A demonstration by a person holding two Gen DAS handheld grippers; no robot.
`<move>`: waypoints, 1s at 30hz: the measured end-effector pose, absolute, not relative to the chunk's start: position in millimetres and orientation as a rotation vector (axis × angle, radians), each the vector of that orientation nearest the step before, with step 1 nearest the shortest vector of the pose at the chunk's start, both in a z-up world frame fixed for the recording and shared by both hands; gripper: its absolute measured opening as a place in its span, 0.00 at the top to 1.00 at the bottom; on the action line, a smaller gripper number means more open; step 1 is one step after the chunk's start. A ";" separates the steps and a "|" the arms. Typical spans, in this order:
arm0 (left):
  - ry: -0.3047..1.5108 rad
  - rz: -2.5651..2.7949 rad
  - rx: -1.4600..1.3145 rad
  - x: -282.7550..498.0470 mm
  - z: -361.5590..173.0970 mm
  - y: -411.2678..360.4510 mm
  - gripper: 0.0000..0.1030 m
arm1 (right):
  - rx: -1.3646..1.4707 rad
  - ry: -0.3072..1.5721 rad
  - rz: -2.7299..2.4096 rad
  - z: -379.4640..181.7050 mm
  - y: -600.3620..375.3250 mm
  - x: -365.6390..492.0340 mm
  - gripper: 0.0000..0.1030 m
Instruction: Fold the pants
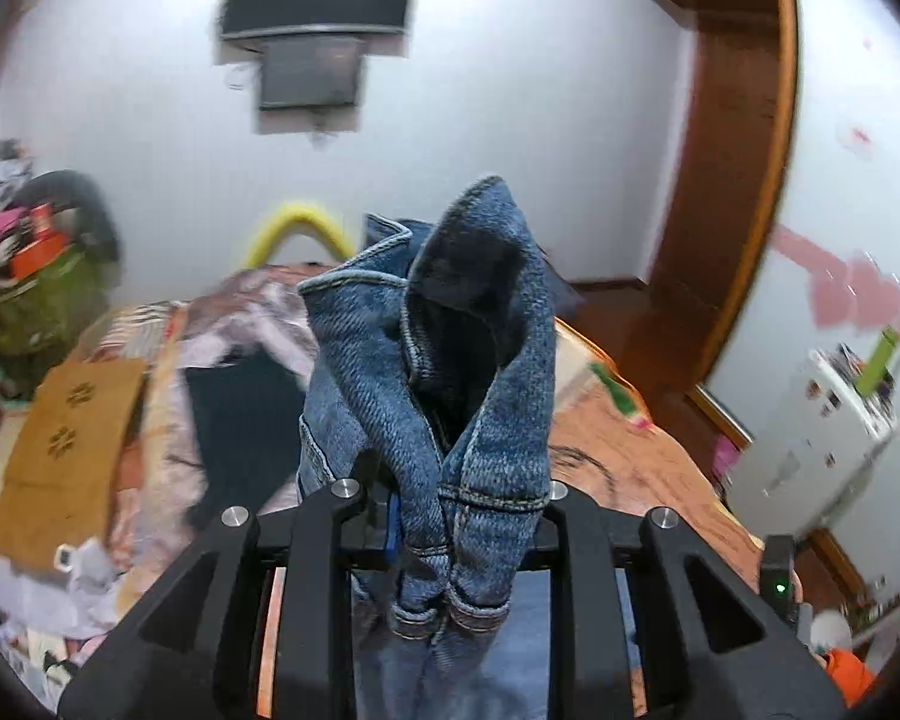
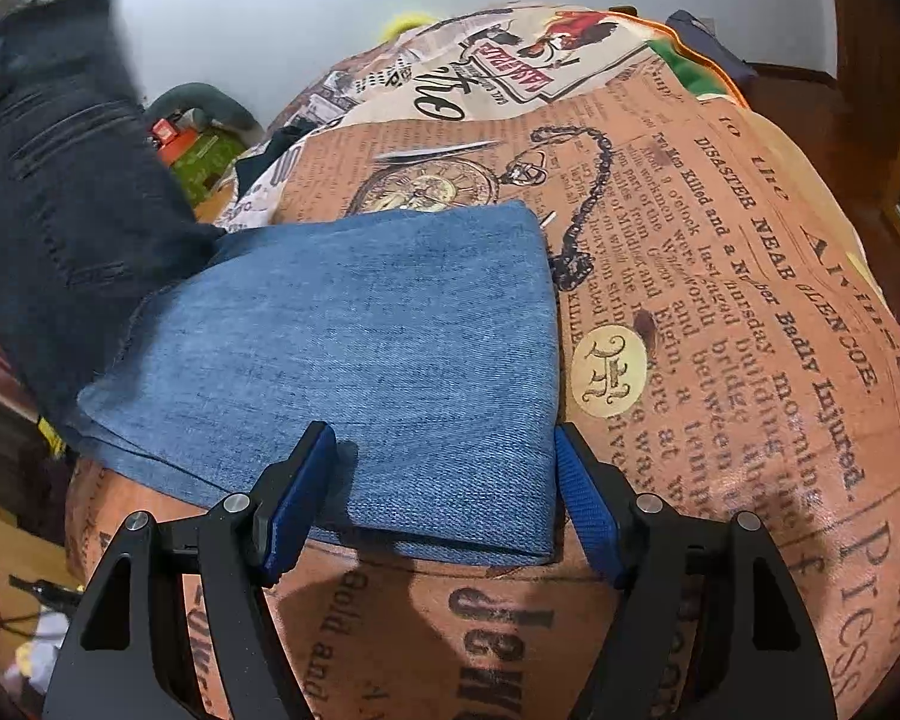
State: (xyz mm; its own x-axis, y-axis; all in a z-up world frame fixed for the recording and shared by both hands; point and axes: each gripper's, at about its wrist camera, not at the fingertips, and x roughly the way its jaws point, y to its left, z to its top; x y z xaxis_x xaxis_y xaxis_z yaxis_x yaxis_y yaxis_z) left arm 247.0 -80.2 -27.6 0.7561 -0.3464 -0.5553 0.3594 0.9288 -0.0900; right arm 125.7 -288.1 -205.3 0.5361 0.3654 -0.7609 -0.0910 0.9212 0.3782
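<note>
The left claw (image 1: 444,516) pinches the jeans (image 1: 438,360) waistband, raised above the bed (image 2: 720,300); the right claw (image 2: 444,492) gapes empty over folded legs. Final fold remains.

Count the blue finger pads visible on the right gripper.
2: one blue pad left of the folded jeans' near edge, one right of it. The right gripper stands open around that edge.
</note>
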 end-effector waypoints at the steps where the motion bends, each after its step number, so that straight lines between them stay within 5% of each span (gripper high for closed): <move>1: 0.623 -0.408 0.031 249.7 -33.7 -93.4 0.78 | 0.312 0.968 0.284 -205.1 -288.8 124.9 0.32; 17: 0.920 -0.532 0.176 257.4 -126.2 -215.3 0.76 | 0.301 0.950 0.292 -206.7 -288.7 117.6 0.32; 20: 0.990 -0.559 0.204 252.5 -136.0 -227.0 0.57 | 0.308 0.951 0.290 -205.1 -289.0 116.4 0.32; 22: 0.985 -0.579 0.185 245.7 -133.5 -227.5 0.21 | 0.316 0.951 0.287 -204.3 -289.9 115.3 0.32; 30: 0.809 -0.502 0.232 240.7 -99.6 -208.9 0.02 | 0.310 0.963 0.283 -200.6 -290.1 110.2 0.32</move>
